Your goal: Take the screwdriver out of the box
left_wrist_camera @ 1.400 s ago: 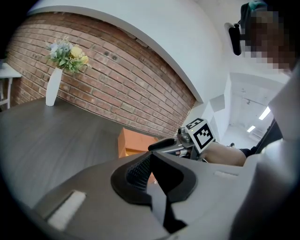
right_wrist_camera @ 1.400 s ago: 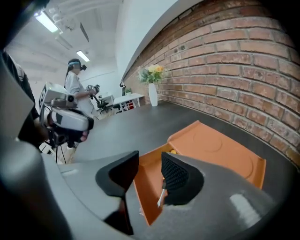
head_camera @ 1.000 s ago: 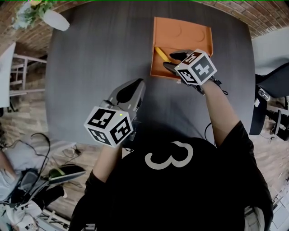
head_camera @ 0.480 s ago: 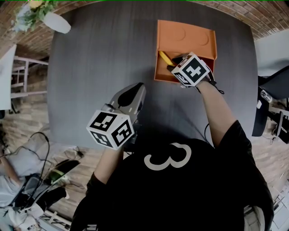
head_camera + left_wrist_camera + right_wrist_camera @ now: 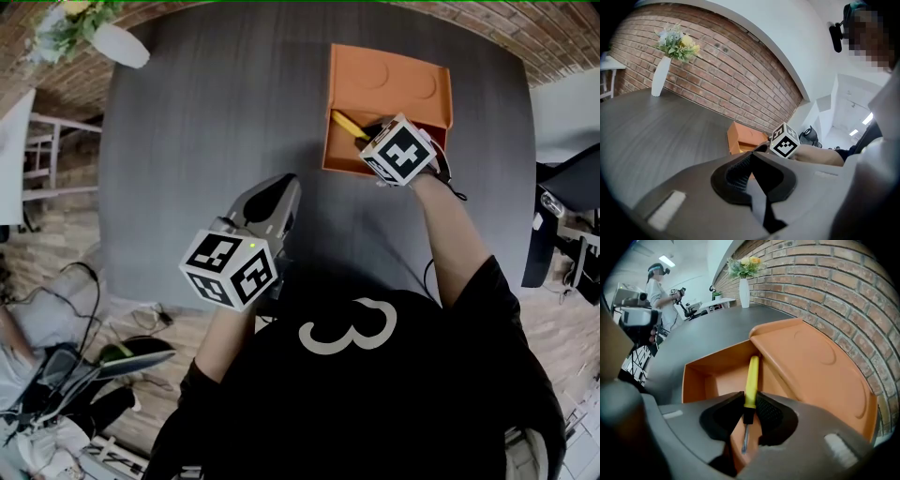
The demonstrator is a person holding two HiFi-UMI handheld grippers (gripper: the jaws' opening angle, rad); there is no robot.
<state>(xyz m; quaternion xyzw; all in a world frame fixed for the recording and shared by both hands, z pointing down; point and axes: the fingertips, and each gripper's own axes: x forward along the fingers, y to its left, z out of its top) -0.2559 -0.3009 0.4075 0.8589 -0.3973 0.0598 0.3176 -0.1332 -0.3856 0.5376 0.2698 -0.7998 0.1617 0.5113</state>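
An open orange box (image 5: 389,75) (image 5: 811,366) stands at the table's far right, its lid folded back. Inside lies a yellow-handled screwdriver (image 5: 345,124) (image 5: 751,376), its metal shaft pointing toward me. My right gripper (image 5: 372,134) (image 5: 750,401) points steeply down into the box. Its jaws are closing, with the lower end of the yellow handle between them and both pads against it. My left gripper (image 5: 286,183) (image 5: 752,157) hovers over the middle of the table, shut and empty, apart from the box (image 5: 740,140).
A white vase with flowers (image 5: 117,42) (image 5: 661,77) stands at the dark table's (image 5: 216,122) far left corner. A brick wall runs behind it. A black chair (image 5: 562,187) sits off the right edge. Cables and gear lie on the floor at left. A person (image 5: 656,282) stands far off.
My right gripper sank into the box and its jaws narrowed around the screwdriver's handle. The left gripper stayed where it was.
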